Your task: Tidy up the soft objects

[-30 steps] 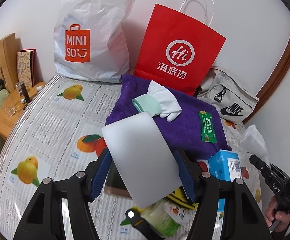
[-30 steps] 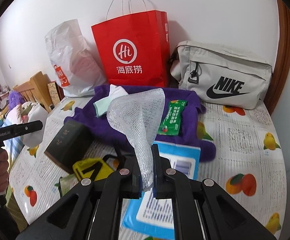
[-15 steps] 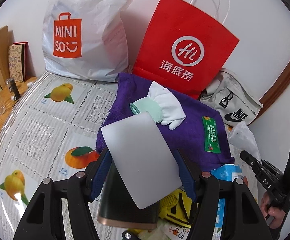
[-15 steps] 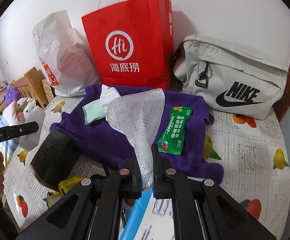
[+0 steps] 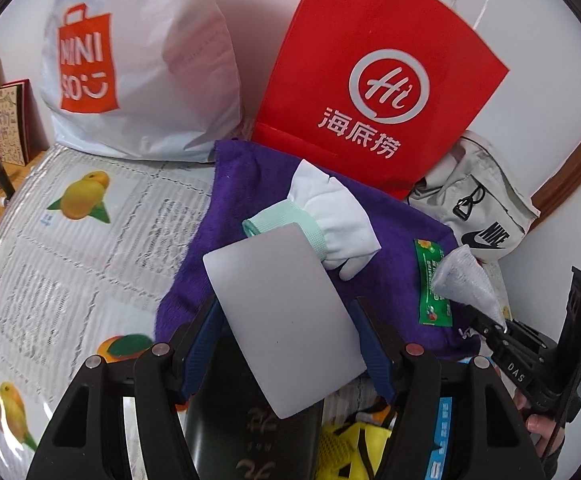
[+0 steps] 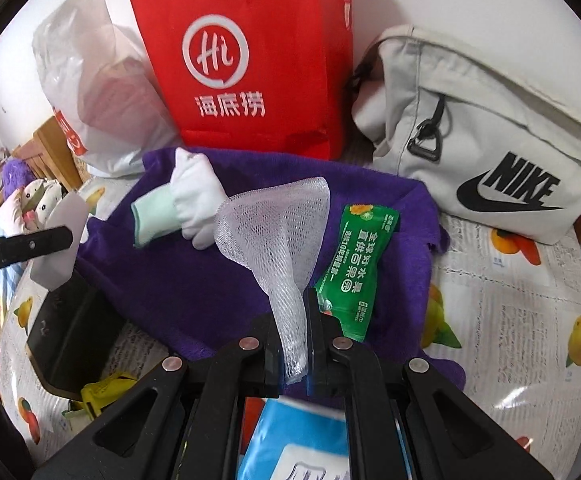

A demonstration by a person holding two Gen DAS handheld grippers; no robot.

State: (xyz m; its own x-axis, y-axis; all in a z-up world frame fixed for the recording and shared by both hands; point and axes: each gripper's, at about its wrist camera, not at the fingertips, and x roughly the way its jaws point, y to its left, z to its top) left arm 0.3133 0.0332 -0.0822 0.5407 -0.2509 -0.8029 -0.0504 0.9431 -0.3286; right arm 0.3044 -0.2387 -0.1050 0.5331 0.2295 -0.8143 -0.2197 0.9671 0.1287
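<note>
The left gripper (image 5: 286, 328) is clenching a white sheet (image 5: 280, 320) and the right gripper (image 6: 293, 332) is pinching white mesh (image 6: 278, 232), both over the purple towel (image 6: 194, 280) on the bed (image 5: 70, 240).

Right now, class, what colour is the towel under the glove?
Deep purple towel, under the white glove; clearest in the right wrist view.

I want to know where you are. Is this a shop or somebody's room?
Most likely somebody's bedroom. The things lie on a fruit-print cover like a bed's, stuffed toys sit beside it, and shopping bags and a sports bag lean on a plain wall.
</note>
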